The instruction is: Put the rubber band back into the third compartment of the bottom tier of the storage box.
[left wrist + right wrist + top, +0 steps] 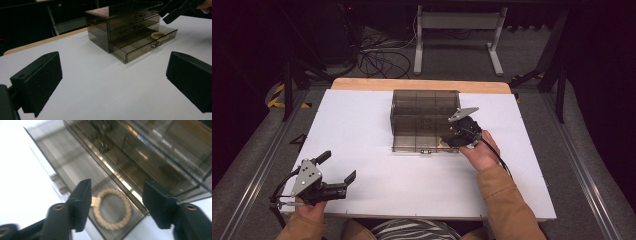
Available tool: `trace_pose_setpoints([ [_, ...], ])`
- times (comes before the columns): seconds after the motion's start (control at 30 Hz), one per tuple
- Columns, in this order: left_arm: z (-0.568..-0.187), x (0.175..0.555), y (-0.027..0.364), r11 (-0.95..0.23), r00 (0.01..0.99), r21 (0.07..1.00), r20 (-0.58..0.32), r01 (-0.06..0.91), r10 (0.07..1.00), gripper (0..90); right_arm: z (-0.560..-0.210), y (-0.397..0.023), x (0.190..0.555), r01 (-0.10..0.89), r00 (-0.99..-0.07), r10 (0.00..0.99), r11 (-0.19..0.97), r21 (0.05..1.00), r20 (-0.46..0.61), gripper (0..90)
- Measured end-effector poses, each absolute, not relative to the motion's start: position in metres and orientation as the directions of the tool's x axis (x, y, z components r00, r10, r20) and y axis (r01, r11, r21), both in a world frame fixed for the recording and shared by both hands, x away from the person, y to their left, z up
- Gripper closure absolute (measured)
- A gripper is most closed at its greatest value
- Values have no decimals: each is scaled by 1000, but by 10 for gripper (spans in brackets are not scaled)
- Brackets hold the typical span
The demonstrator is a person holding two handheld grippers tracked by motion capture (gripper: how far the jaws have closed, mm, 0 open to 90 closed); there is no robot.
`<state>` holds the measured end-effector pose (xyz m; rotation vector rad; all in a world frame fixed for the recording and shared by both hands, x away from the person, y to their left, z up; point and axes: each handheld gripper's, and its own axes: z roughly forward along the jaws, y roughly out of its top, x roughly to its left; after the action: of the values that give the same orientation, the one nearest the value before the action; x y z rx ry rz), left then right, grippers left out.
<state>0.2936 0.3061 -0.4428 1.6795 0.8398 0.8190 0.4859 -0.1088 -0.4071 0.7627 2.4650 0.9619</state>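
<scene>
drawer box (pixel 120 27) – glossy smoked clear plastic, metal pulls; ring (pixel 112 208) – rough twisted rope; table (pixel 362 130) – matt white.

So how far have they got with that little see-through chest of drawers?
Done, it seems: the cream braided rope ring lies in the pulled-out bottom drawer of the smoky transparent plastic drawer chest. In hand: the right hand-held gripper hovers over the ring, jaws open, gripping nothing. Probably left: pushing the drawer shut. The left hand-held gripper waits open, apart.

The high view looks down on the table (pixel 362 125) from the person's side. Both gripper views face the drawer box (pixel 120 22): left from afar, right close above.
</scene>
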Motion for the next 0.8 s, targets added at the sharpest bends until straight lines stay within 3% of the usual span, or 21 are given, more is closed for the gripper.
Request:
trace_pose_setpoints([
  [0.23,-443,294,306,-214,522,967,113,137,846,11,-395,-109,478,308,-795,593,574,758,-126,243],
  [0.8,-443,294,306,-214,522,968,115,134,845,11,-384,-107,467,249,-802,579,549,798,-147,95],
])
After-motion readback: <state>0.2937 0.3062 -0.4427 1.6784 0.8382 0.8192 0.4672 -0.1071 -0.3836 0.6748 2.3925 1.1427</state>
